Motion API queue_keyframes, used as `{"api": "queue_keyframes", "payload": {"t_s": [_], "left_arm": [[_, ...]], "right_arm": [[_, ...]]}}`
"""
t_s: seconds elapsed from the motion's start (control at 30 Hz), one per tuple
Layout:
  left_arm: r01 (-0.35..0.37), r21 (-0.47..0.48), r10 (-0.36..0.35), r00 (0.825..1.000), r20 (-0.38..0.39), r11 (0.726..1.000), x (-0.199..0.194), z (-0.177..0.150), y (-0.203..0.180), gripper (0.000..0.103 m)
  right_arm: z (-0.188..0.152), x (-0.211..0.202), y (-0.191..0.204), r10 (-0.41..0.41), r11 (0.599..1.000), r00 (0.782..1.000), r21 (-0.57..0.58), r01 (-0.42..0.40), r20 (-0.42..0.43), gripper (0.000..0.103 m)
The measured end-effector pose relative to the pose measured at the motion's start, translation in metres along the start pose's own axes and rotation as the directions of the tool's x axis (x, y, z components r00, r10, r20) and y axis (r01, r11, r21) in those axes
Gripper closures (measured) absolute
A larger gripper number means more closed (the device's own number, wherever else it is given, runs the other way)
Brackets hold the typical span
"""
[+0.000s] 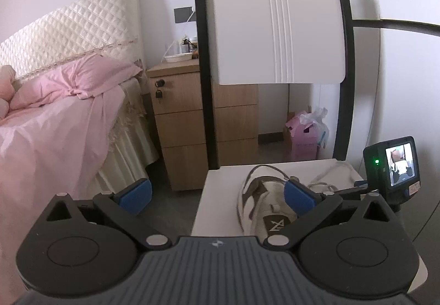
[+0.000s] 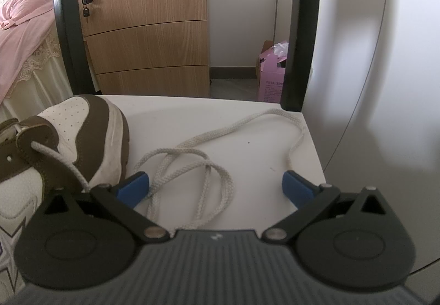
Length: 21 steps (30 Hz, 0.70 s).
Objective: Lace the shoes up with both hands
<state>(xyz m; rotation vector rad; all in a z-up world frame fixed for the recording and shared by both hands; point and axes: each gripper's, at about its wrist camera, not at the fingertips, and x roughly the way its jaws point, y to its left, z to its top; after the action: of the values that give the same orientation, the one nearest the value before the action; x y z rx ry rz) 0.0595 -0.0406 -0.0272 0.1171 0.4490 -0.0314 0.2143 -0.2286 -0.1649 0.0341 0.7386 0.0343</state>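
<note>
White cord, braided and loose, is what matters here: the shoelace [image 2: 209,167] sprawls in loops over the white chair seat [image 2: 192,112], its near end running back to an eyelet of the brown-and-white shoe [image 2: 82,134], which lies at nine o'clock in the right wrist view. The right gripper [image 2: 216,188] hangs just above those loops with its blue pads spread wide and nothing between them. The left gripper [image 1: 217,196] is likewise wide apart and empty, one pad in front of the shoe's opening at about three o'clock in its own view. The lace's free tip seems to lie near the right-hand pad, though it is partly hidden. To do this well, I would pinch the lace close to its tip, not mid-loop, so it stays stiff enough to thread, while the left gripper steadies the shoe's eyelet flap.
</note>
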Motion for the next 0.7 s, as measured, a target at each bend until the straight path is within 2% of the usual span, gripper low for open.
{"api": "queue_keyframes", "payload": {"t_s": [0.27,0.7], "left_arm": [[0.003,-0.009,-0.003,1.000,0.026,1.000,-0.003,-0.001,-0.004,0.000],[0.100,-0.012,-0.100,0.995,0.004,0.995,0.019,-0.006,-0.017,0.000]], "right_arm": [[0.000,0.000,0.000,0.000,1.000,1.000,0.000,0.000,0.000,0.000],[0.000,0.001,0.000,0.000,1.000,1.000,0.000,0.000,0.000,0.000]]}}
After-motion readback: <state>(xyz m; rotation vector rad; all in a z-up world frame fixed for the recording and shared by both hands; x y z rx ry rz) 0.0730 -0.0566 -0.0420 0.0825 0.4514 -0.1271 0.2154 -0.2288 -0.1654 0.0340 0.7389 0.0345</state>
